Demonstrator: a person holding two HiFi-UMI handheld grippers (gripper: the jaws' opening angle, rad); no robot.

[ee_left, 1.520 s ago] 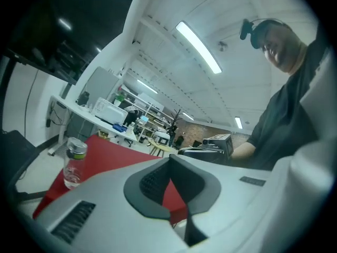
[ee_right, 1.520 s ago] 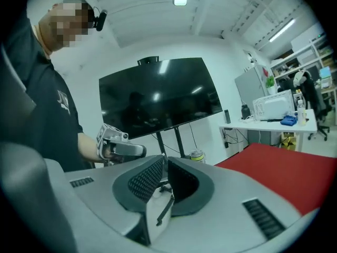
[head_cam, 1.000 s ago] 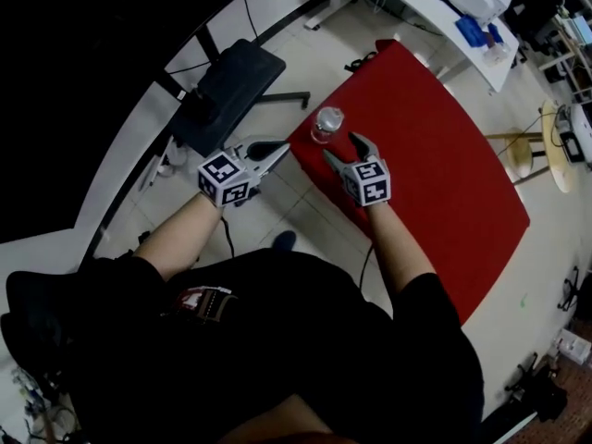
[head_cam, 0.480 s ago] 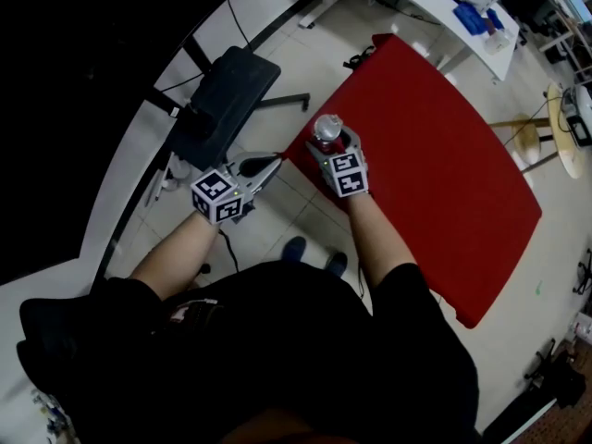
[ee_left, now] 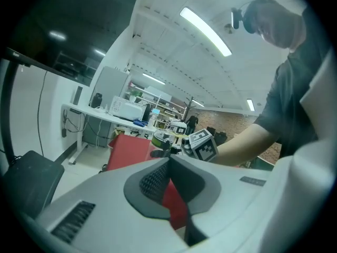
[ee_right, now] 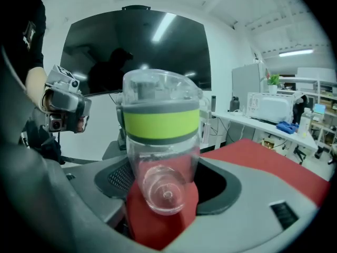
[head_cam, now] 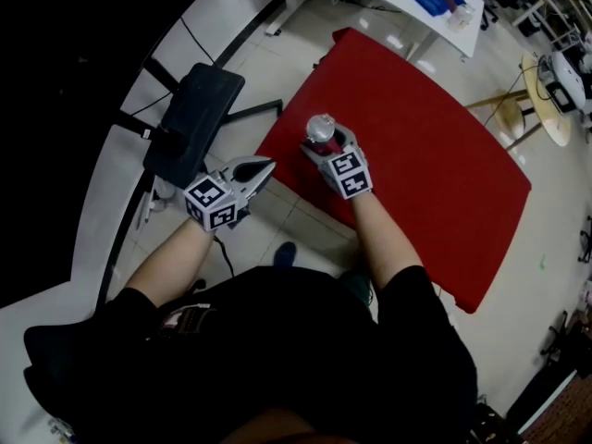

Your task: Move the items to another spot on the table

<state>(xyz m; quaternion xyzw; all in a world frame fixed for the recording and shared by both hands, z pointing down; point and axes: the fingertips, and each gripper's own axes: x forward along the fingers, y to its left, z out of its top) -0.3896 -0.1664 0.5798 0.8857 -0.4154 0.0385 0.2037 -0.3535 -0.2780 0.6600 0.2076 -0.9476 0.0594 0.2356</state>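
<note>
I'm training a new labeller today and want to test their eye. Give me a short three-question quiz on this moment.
1. True or false: the left gripper holds the clear plastic bottle with a lime-green band.
2. The left gripper's fingers are: A) spread wide; B) closed together with nothing between them; C) closed on a cloth.
3. Fill in: the flat rectangular table under the right gripper is ___ in colour.

Key: 1 false, the right gripper holds it; 2 B; 3 red.
</note>
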